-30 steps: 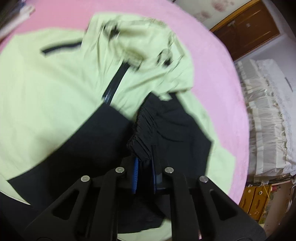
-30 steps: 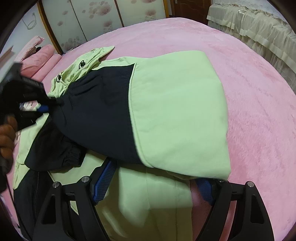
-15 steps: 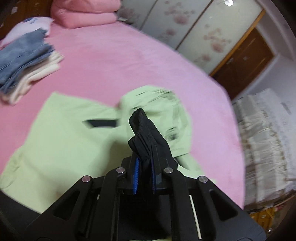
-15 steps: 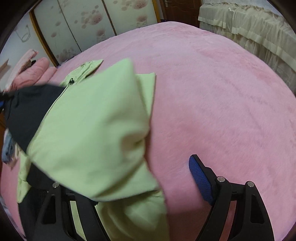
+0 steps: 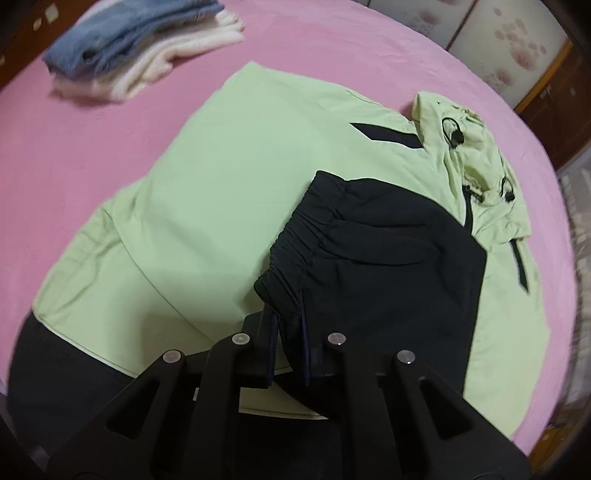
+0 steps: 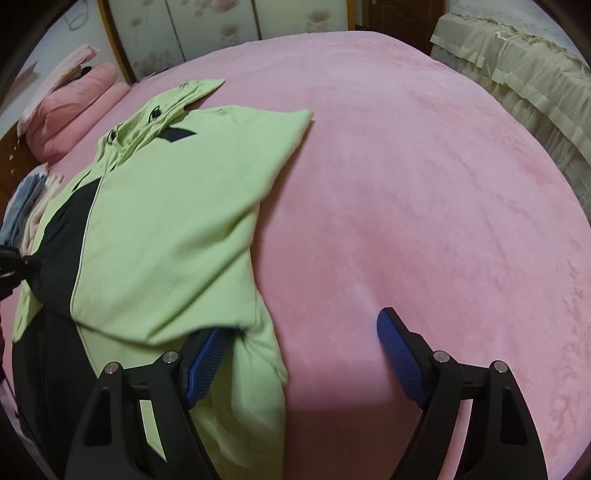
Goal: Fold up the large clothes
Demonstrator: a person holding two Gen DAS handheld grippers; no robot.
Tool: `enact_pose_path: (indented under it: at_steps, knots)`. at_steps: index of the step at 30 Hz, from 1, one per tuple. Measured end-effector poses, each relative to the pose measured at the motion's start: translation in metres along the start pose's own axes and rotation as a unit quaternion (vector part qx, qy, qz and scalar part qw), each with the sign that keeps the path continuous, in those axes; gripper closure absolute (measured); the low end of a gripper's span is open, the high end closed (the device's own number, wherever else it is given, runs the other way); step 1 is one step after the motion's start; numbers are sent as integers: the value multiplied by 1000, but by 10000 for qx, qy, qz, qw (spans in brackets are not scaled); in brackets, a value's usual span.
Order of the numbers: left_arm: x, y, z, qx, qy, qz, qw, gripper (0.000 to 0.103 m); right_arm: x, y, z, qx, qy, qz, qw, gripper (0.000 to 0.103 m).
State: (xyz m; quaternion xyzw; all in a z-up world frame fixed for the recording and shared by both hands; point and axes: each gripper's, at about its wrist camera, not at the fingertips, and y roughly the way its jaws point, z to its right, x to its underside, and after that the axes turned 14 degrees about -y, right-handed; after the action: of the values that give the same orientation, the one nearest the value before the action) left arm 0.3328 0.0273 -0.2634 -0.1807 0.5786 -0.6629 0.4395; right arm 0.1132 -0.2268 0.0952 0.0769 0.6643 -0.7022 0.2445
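A light green and black jacket (image 5: 207,206) lies spread on the pink bed (image 5: 92,140), hood (image 5: 476,162) at the far right. One sleeve is folded across its body. My left gripper (image 5: 288,325) is shut on that sleeve's black elastic cuff (image 5: 295,243), low over the jacket. In the right wrist view the jacket (image 6: 166,229) fills the left side, and the left gripper (image 6: 11,262) shows at the left edge. My right gripper (image 6: 303,350) stands open at the jacket's near edge, its left finger (image 6: 207,354) against a green fold, its right finger (image 6: 399,354) over bare bed.
A stack of folded clothes (image 5: 129,48), blue over white, sits on the bed beyond the jacket. Pink pillows (image 6: 66,110) lie at the bed's head by flowered wardrobe doors (image 6: 221,33). A beige ruffled cover (image 6: 517,74) stands off the bed's right side.
My left gripper carried the black cuff up and across the jacket, and the sleeve now lies over the jacket's body. The right gripper stayed open and barely moved.
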Motion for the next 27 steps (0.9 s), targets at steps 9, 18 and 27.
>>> enact_pose_path:
  at_steps: [9, 18, 27]
  knots:
    - [-7, 9, 21, -425, 87, -192, 9989, 91, 19, -32, 2, -283, 842, 278, 9957, 72]
    - [7, -61, 34, -475, 691, 779, 9934, 70, 9, -86, -9, -1, 1757, 1109, 9782, 77]
    - [45, -27, 74, 1053, 854, -935, 9863, 80, -64, -7, -115, -2581, 2129, 709, 9397, 98]
